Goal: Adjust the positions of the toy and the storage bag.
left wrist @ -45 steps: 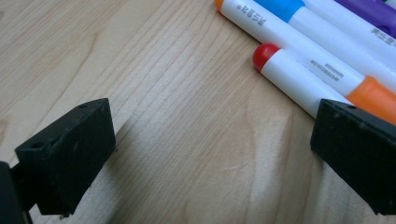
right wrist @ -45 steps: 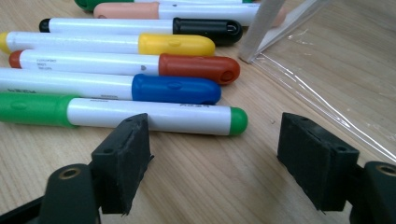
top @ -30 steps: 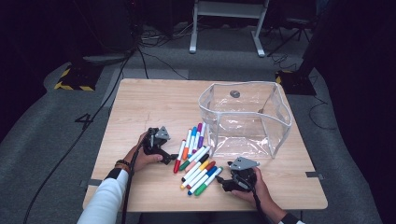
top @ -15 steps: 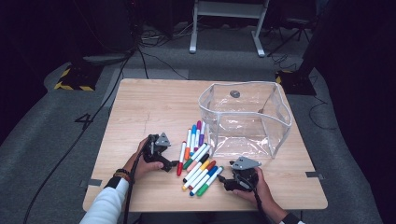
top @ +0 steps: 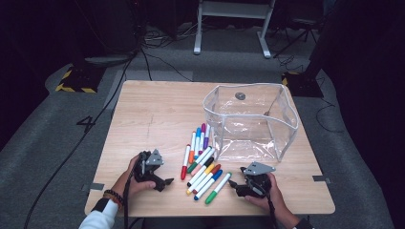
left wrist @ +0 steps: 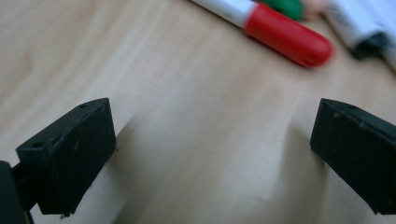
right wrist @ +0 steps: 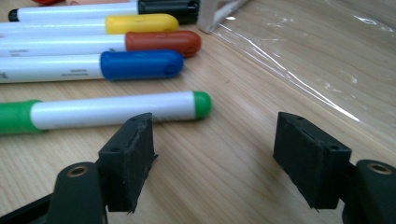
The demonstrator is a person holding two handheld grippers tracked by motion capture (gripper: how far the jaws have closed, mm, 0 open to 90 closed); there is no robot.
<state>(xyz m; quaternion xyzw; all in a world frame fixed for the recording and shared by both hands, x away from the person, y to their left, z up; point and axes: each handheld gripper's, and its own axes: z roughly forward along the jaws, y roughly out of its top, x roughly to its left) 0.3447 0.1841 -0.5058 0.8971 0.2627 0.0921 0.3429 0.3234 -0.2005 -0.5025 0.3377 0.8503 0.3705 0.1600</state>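
We find the left gripper [top: 168, 182] in the lower left of the high view, low over the wooden surface [top: 153, 114], its jaws spread wide with bare wood between them and nothing held. In the left gripper view the red-capped marker [left wrist: 285, 39] lies across the top of the frame, well clear of both jaws; the view is blurred there, so we cannot tell the neighbouring caps apart with certainty.

The right gripper [top: 232, 184] sits in the lower centre-right of the high view. Its jaws have just been closing slightly yet stand nearly full wide, and nothing lies between them. In the right gripper view the green marker [right wrist: 107, 112] lies just beyond the left-hand jaw, its tip near that jaw but, as far as we can see, not touching.

The group of markers [top: 203, 162] lies at the centre of the high view, between the two grippers. Above the green marker in the right gripper view run a blue-capped marker [right wrist: 140, 64], a brown-red one [right wrist: 161, 41] and a yellow one [right wrist: 140, 23]. The clear plastic pouch [top: 253, 121] stands open in the upper right of the surface, its edge just beside the markers and close to the right gripper.
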